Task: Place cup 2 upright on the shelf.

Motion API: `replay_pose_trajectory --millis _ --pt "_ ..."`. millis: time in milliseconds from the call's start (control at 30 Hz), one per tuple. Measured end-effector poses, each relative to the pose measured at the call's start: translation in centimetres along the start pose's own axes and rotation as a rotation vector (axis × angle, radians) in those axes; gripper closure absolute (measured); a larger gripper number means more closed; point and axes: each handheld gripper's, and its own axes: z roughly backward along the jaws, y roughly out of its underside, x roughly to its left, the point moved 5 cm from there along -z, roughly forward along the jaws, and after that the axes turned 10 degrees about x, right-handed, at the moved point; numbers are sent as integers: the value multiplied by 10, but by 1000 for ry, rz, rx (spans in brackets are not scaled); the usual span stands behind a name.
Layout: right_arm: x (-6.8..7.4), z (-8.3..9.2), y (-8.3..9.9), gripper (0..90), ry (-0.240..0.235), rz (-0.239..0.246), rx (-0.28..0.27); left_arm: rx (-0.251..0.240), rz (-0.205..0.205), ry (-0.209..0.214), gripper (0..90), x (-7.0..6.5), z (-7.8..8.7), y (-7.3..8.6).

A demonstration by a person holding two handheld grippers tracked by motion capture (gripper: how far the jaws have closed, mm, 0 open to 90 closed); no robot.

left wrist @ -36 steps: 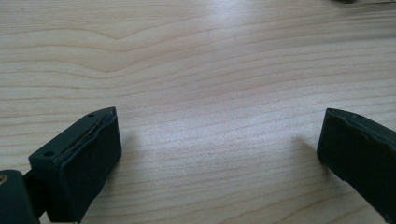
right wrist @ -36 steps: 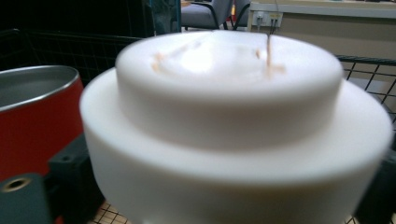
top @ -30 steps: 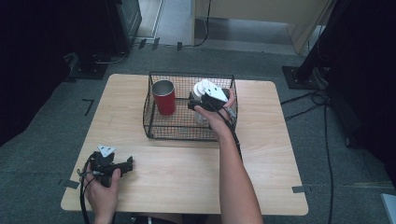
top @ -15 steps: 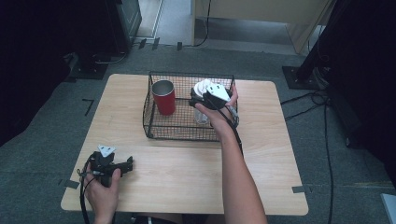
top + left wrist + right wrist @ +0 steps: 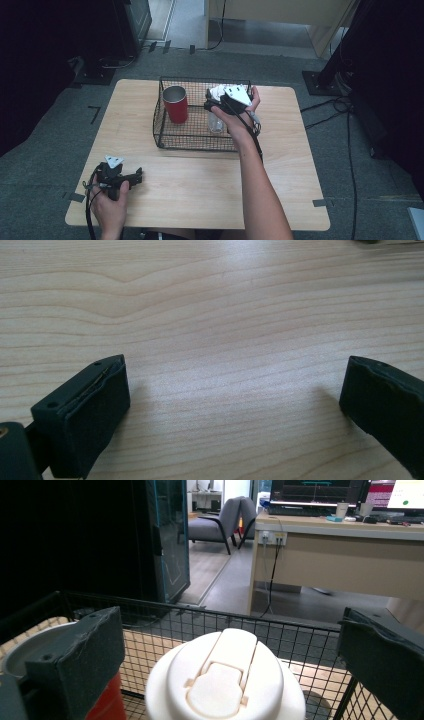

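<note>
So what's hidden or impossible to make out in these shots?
- High view: the clear bottle in the wire basket; the hand and right gripper cover its top.
- Right gripper view: the bottle's body, cut off below its white lid.
- Right gripper view: the red cup, behind one of the jaws.
</note>
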Motion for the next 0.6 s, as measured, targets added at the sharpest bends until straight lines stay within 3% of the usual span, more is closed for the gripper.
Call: replay_pose_trajectory --millis 133,600 --pt "0 14 2 0 -10 -13 2 -1 2 0 4 0 0 0" --pt "-5 61 30 0 -28 37 29 -1 2 0 5 0 0 0"
